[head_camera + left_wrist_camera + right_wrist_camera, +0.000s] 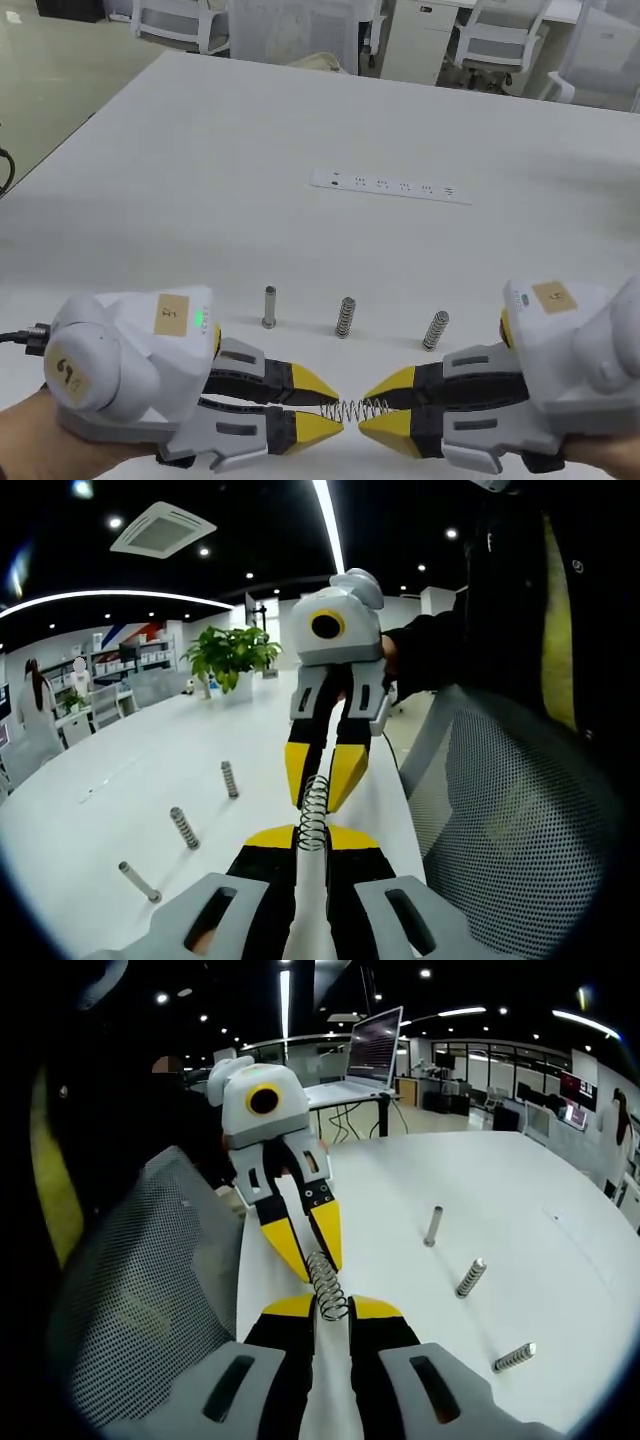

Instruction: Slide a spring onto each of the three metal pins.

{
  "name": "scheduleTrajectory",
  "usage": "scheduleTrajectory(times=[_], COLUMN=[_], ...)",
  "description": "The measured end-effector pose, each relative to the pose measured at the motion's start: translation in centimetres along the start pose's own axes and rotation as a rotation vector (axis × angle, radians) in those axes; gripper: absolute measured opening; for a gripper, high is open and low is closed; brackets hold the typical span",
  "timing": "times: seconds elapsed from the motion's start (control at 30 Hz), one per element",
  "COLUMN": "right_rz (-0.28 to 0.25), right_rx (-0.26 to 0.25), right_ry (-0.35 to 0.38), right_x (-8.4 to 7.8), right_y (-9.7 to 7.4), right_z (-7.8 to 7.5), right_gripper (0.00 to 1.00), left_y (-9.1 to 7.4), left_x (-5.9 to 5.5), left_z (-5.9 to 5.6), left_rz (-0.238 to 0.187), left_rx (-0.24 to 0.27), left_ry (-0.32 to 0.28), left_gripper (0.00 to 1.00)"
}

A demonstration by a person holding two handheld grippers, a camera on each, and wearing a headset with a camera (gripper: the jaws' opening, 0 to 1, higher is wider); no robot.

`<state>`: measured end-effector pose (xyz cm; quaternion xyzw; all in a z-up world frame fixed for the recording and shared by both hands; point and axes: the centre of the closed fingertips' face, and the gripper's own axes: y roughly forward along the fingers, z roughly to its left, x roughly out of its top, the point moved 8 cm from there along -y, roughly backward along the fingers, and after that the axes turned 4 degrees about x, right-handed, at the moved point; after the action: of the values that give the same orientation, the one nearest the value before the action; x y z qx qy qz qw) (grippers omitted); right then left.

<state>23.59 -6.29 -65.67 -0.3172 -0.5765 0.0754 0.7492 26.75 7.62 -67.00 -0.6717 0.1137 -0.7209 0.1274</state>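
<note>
Already, in the head view, two of the three pins are carrying coils. The middle pin (345, 317) and the end pin (436, 330) are standing sleeved on the bench (200, 180), while the bare pin (269, 305) is waiting beside them. Nearer the person, the left tongs (337, 405) and right tongs (363, 410) are facing tip to tip, each pinching one end of the spring (352, 407), which is lying level between them.

In the left gripper view, the left tongs (310, 838) are gripping the spring (313, 815) with jaws almost together, and the bare pin (138, 881) is sitting nearest of the row.

In the right gripper view, the right tongs (320, 1308) are clamping the spring's (326, 1282) other end, jaws nearly shut.

I am judging the job two-thirds done: this last spring is needing threading onto the bare pin.
</note>
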Motion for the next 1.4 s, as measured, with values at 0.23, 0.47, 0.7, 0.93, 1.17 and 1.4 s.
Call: scheduleTrajectory(times=[0.23,0.47,0.7,0.93,1.17,1.4], right_rz=[0.055,0.134,0.189,0.261,0.369,0.426], right_rx=[0.014,0.027,0.045,0.069,0.104,0.129], right_ry=[-0.025,-0.088,-0.126,-0.157,-0.211,-0.242], right_x=[0.9,2.6,3.9,4.6,5.6,6.5], right_y=[-0.1,-0.1,0.5,0.8,1.1,1.6], right_z=[0.0,-0.1,-0.3,-0.5,-0.7,-0.7], right_gripper=[0.09,0.08,0.08,0.07,0.07,0.07], left_y=[0.0,-0.1,-0.3,-0.3,0.0,0.0], left_x=[0.0,0.0,-0.2,-0.3,-0.4,-0.4], left_z=[-0.1,0.1,0.3,0.5,0.6,0.8], left_rz=[-0.006,-0.014,-0.015,-0.012,-0.012,-0.015], left_rx=[0.001,0.017,0.032,0.042,0.050,0.060], left_ry=[0.000,0.000,-0.005,-0.008,-0.013,-0.020], left_gripper=[0.02,0.02,0.02,0.02,0.02,0.02])
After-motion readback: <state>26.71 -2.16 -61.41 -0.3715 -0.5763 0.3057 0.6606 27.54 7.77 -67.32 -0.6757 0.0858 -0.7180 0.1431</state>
